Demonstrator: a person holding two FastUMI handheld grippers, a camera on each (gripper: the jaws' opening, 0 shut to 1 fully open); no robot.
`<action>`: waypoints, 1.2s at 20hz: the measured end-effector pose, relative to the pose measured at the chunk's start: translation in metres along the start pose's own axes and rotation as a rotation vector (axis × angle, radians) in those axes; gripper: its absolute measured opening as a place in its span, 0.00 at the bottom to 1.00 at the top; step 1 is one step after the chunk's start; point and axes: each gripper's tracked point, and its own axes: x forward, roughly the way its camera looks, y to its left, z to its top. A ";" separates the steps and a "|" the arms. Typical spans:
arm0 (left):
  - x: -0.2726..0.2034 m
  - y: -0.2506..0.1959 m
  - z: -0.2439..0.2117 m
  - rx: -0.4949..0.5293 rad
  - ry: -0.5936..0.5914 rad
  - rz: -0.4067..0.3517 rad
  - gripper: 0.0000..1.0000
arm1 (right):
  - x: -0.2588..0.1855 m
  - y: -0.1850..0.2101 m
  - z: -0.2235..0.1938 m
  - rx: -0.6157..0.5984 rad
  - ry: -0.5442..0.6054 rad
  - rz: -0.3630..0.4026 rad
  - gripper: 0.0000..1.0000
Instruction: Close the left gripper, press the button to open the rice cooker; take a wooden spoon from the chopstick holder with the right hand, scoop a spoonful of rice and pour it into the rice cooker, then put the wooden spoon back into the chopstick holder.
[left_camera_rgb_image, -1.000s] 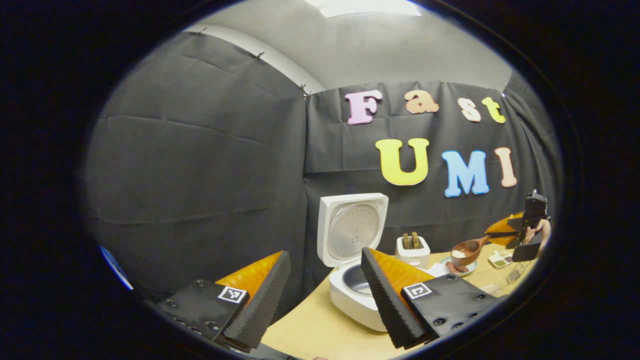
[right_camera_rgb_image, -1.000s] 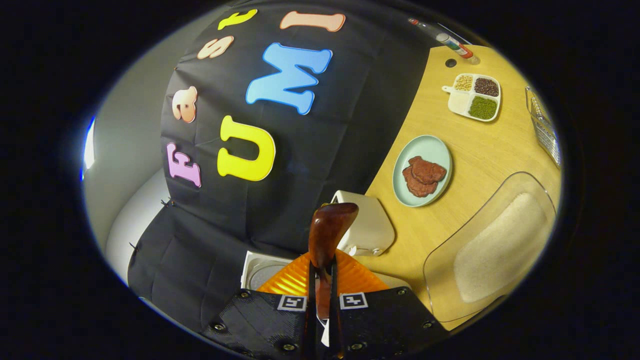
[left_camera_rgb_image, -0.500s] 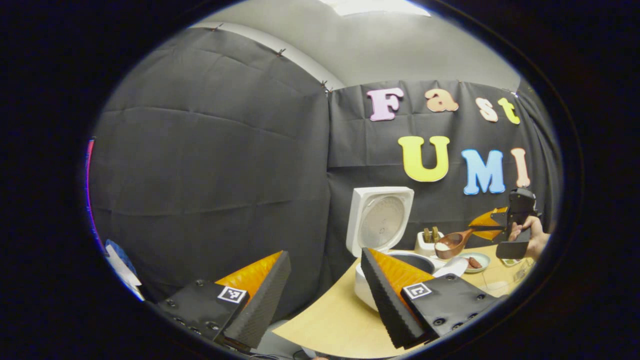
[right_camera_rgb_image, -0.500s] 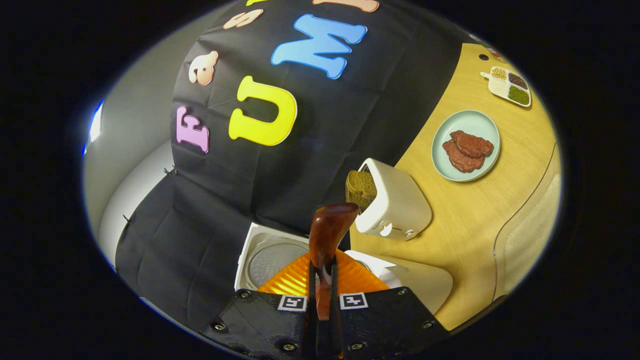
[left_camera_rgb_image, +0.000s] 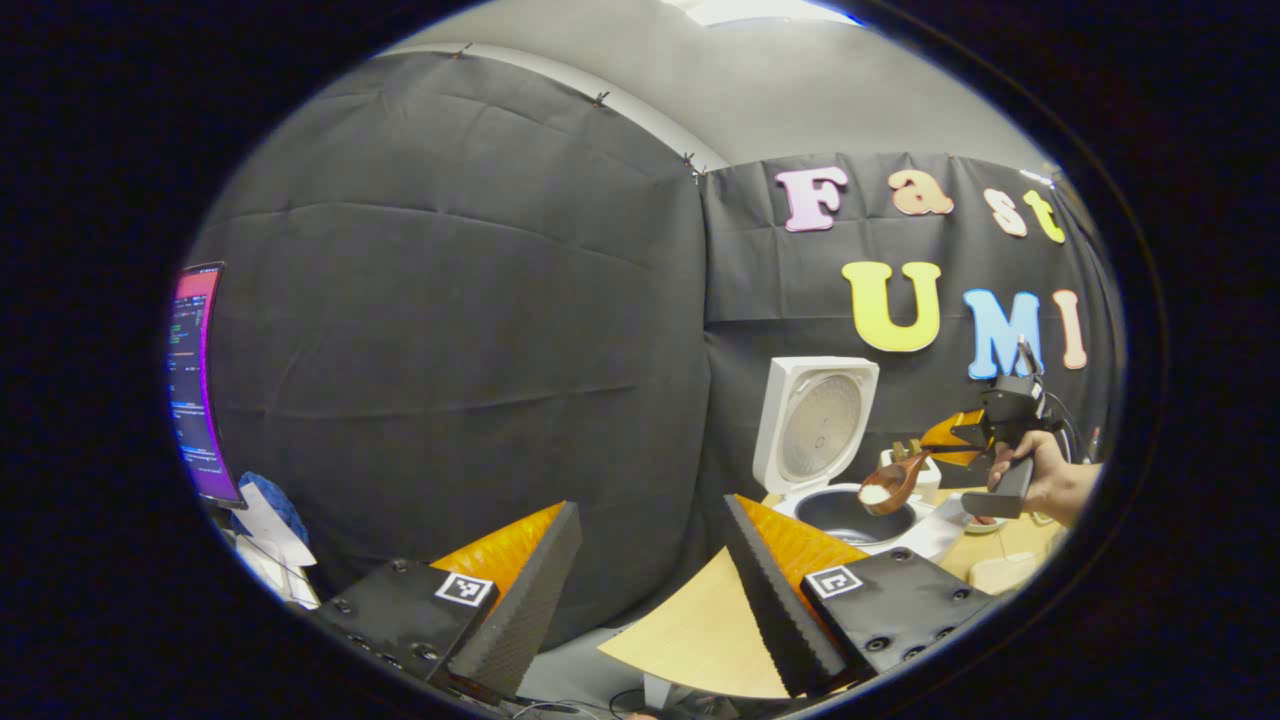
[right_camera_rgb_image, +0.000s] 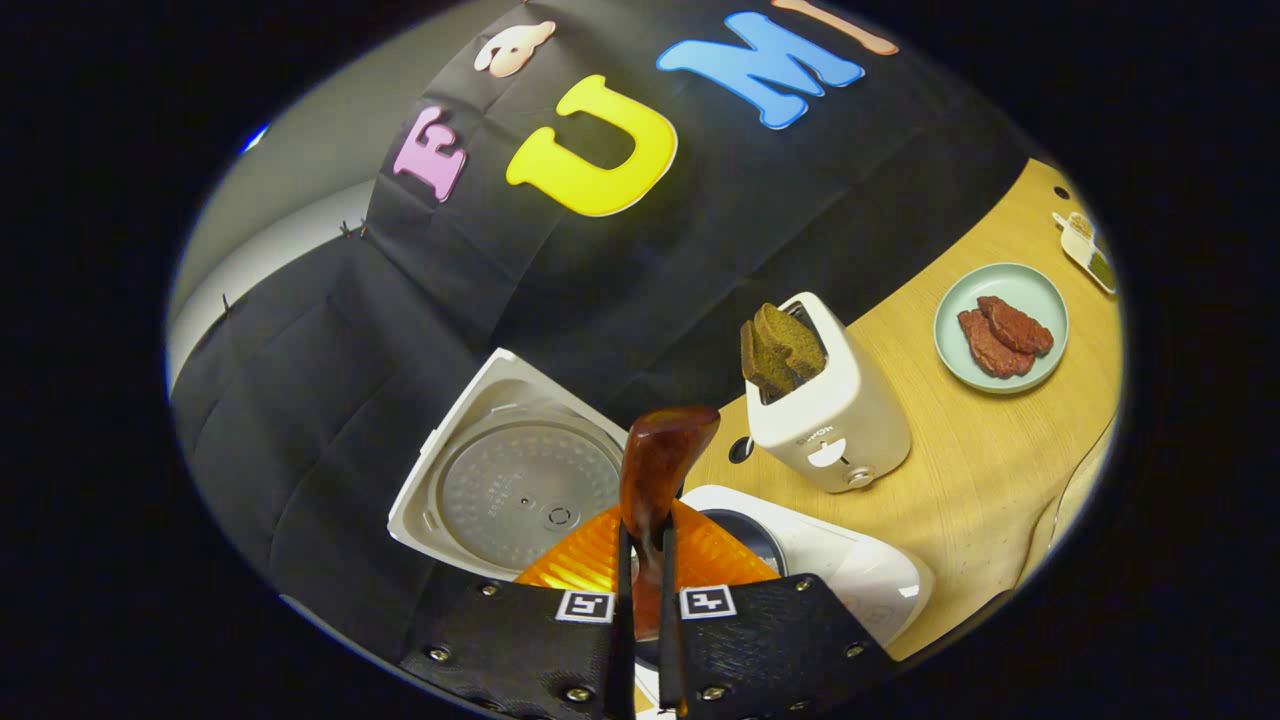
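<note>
The white rice cooker (left_camera_rgb_image: 838, 512) stands open, its lid (left_camera_rgb_image: 820, 425) upright at the back and the dark inner pot showing. A wooden spoon (left_camera_rgb_image: 885, 488) carrying white rice hovers just above the pot, tipped a little downward. My right gripper (left_camera_rgb_image: 955, 440), held by a hand (left_camera_rgb_image: 1050, 482), is shut on the spoon's handle. In the right gripper view the right gripper (right_camera_rgb_image: 645, 535) clamps the spoon (right_camera_rgb_image: 660, 465) over the cooker (right_camera_rgb_image: 850, 565), whose lid (right_camera_rgb_image: 520, 480) lies left. My left gripper (left_camera_rgb_image: 648, 510) stands open with nothing in it, well back from the cooker, near the table's corner.
A white toaster (right_camera_rgb_image: 830, 430) holding two dark bread slices (right_camera_rgb_image: 780, 350) stands right behind the cooker. Farther right are a pale plate (right_camera_rgb_image: 955, 345) with brown meat slices and a sectioned dish (right_camera_rgb_image: 1085, 245). A lit monitor (left_camera_rgb_image: 195, 380) stands far left, off the table.
My right gripper carried the rice-filled spoon leftward, past the toaster, to above the cooker's pot. The left gripper drew back and swung left, still open, bringing the monitor into sight.
</note>
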 end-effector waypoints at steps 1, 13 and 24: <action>-0.001 0.003 -0.002 -0.004 0.003 0.008 0.98 | 0.007 0.002 -0.005 -0.044 0.012 -0.010 0.09; 0.009 0.026 -0.020 -0.034 0.037 0.059 0.98 | 0.027 0.016 -0.031 -0.681 0.033 -0.096 0.10; 0.019 0.011 -0.024 -0.027 0.039 0.039 0.98 | 0.019 0.036 -0.028 -1.231 -0.070 -0.108 0.10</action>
